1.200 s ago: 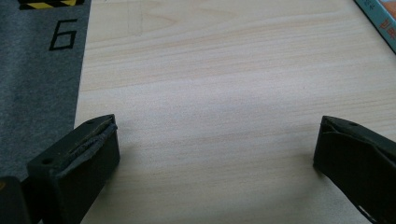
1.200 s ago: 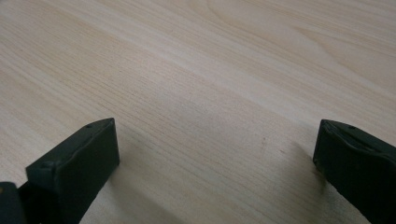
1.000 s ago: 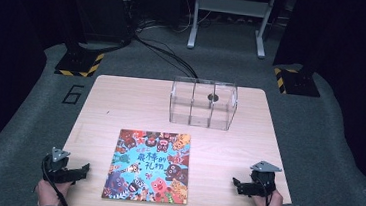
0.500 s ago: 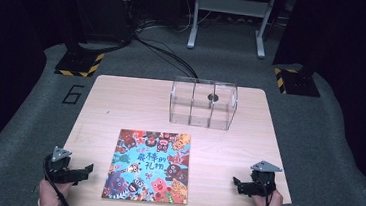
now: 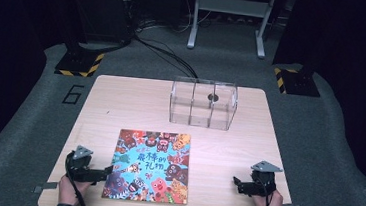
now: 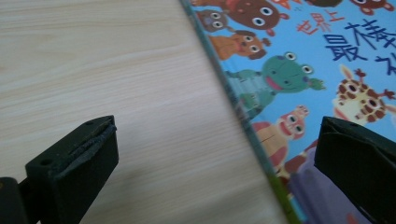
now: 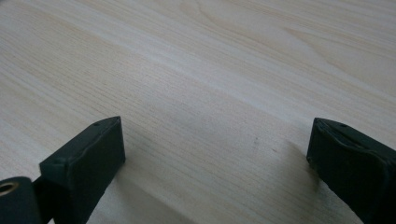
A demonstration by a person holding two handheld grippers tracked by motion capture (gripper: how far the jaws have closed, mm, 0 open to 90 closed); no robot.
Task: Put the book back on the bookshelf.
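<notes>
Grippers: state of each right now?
Left gripper: open, holding nothing; jaws straddle the picture book's left edge.
Right gripper: open, empty, over bare table.

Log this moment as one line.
left gripper: open, at colourful picture book edge | right gripper: open, over bare table | clear plastic box: untouched

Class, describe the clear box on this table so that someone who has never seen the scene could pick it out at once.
Start with the pale wooden table and look to its far edge, right of centre. There stands a see-through plastic box, split by clear dividers into compartments, with a small dark round spot on it. Its only neighbour, a colourful picture book, lies flat nearer the person, while the box stands upright and colourless.
</notes>
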